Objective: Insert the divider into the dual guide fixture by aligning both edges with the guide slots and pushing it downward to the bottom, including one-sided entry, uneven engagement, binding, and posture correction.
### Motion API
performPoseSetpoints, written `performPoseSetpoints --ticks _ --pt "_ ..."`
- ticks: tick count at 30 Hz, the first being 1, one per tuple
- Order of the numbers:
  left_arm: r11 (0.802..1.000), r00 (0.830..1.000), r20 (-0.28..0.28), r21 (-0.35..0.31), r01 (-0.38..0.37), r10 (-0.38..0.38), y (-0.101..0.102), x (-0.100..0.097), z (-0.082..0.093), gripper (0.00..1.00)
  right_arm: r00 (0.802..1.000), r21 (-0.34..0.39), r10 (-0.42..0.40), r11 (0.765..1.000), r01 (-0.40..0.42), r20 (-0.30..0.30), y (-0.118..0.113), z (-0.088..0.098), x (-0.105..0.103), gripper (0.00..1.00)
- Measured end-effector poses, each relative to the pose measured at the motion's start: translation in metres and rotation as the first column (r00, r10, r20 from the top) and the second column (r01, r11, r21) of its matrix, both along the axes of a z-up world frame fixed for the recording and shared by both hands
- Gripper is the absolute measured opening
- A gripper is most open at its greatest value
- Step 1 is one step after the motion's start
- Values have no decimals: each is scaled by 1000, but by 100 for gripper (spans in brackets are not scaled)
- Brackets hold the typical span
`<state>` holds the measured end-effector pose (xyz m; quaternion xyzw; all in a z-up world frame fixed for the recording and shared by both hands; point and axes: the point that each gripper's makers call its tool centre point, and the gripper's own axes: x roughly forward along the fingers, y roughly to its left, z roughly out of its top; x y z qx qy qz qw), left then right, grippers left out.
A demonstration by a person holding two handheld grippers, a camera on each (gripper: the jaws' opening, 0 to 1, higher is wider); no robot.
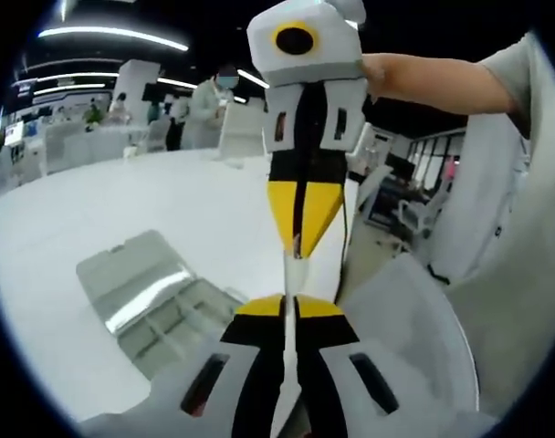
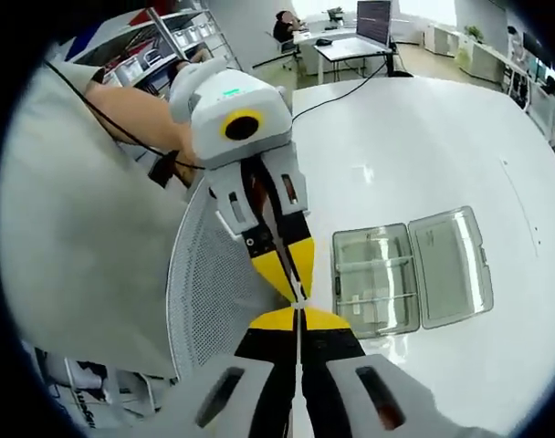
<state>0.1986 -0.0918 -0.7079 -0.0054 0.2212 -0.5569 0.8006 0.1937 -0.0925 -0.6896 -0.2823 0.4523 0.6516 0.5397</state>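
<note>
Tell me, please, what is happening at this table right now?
A person holds a thin white divider between two handheld tools, the left tool and right tool each shut on one end. It is held up in the air, over the table's near edge. The clear compartment box lies open on the white table, and the divider has not entered it yet.

A wide white table is seen in both views. A grey mesh chair back is set close against its near edge. Beyond the table, desks with a monitor are visible, and people in light coats are gathered at distant tables
</note>
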Motion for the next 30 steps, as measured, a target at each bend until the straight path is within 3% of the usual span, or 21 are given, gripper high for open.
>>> performPoseSetpoints --ticks 7,9,18,30 --pt "999 1000 -8 14 -30 30 5 2 -3 2 1000 0 12 1000 -12 26 2 -2 2 0" --pt "999 999 -13 25 -49 49 9 5 -4 8 998 -15 19 1000 -18 55 0 -5 9 0" --pt "993 993 0 25 -114 114 26 13 1 15 994 -48 0 999 5 107 -6 -17 30 0" --pt "982 982 -1 16 -188 188 32 15 1 37 983 -75 -4 997 18 183 -10 -42 53 0"
